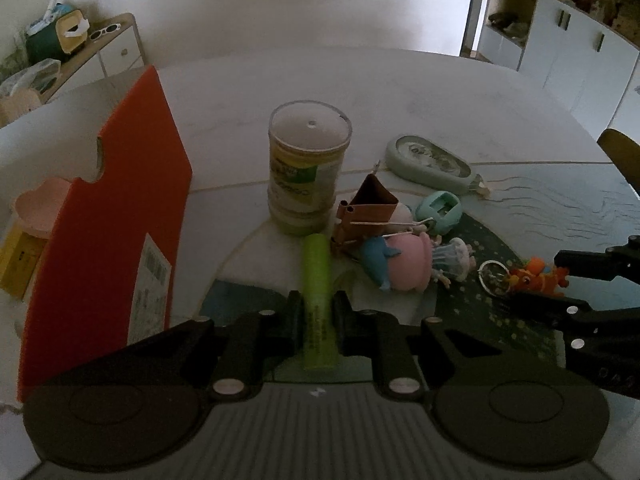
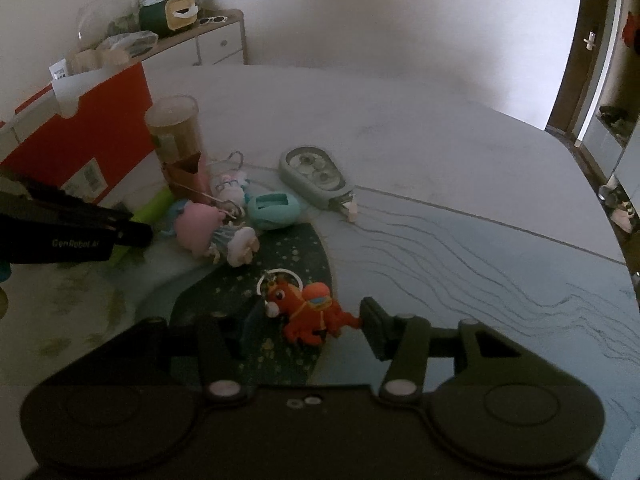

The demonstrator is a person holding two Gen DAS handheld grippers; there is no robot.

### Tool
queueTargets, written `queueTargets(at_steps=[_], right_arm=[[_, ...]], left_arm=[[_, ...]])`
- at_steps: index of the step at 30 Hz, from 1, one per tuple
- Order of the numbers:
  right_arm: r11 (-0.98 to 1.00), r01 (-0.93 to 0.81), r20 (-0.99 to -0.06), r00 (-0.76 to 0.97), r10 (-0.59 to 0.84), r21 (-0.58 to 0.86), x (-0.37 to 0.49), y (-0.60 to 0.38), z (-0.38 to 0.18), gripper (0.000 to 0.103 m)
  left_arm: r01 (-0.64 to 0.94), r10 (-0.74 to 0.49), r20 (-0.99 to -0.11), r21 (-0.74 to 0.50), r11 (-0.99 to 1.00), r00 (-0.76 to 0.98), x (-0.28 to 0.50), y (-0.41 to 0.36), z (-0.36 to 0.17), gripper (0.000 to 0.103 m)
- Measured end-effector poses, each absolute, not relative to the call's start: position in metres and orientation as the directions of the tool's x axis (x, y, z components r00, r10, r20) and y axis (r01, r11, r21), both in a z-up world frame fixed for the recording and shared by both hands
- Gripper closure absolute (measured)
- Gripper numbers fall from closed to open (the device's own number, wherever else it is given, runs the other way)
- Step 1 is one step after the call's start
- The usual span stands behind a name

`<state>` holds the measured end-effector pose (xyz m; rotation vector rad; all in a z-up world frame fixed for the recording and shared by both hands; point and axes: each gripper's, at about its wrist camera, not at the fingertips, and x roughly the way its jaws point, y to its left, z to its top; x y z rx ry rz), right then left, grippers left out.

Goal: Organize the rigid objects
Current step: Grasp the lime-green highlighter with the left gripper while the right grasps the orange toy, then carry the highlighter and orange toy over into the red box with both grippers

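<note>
Toys (image 1: 404, 260) remain scattered mid-frame; left gripper (image 1: 316, 312) clamps the green tube (image 1: 317, 280), right gripper (image 2: 308, 320) brackets the orange horse (image 2: 308, 312); nothing visibly sorted.

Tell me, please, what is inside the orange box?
A pink scalloped container and something yellow show behind the orange box wall; anything deeper inside is covered by it.

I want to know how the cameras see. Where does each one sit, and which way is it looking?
Left wrist view: sits on the left tongs, looking down at the table; its black fingers clamp a lime-green plastic tube.
Right wrist view: sits on the right tongs, looking down; its fingers are closed on an orange horse-shaped keychain toy.
Both share the tall red cardboard box, the clear plastic jar and the horse; each shows the other tongs.
</note>
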<state>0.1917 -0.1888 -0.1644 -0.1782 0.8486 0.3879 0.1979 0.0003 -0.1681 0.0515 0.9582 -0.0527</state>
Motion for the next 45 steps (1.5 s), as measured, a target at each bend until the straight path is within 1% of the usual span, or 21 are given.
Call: queueTargets(at_steps=[9,28,37,45], right_arm=[[0.919,-0.394,-0.741,0.617,0.264,0.000,0.177,-0.191,-0.145,0.051],[0.911,-0.412,-0.692,0.661,0.292,-0.009,0.143,-0.173,-0.090,0.051],[0.910,-0.415,-0.664,0.685,0.302,-0.015,0.130,-0.149,-0.067,0.051],[0.911,-0.413,-0.641,0.703,0.309,-0.014,0.126,-0.119,-0.051,0.051]], left_arm=[[0.074,-0.043,-0.811,0.001,0.997,0.584,0.183,-0.002,-0.155,0.087],[0.119,-0.123,-0.788,-0.064,0.991,0.603,0.149,0.005,-0.104,0.087],[0.143,-0.141,-0.774,-0.066,0.988,0.618,0.140,0.019,-0.078,0.087],[0.148,-0.138,-0.773,-0.058,0.987,0.619,0.140,0.048,-0.057,0.087]])
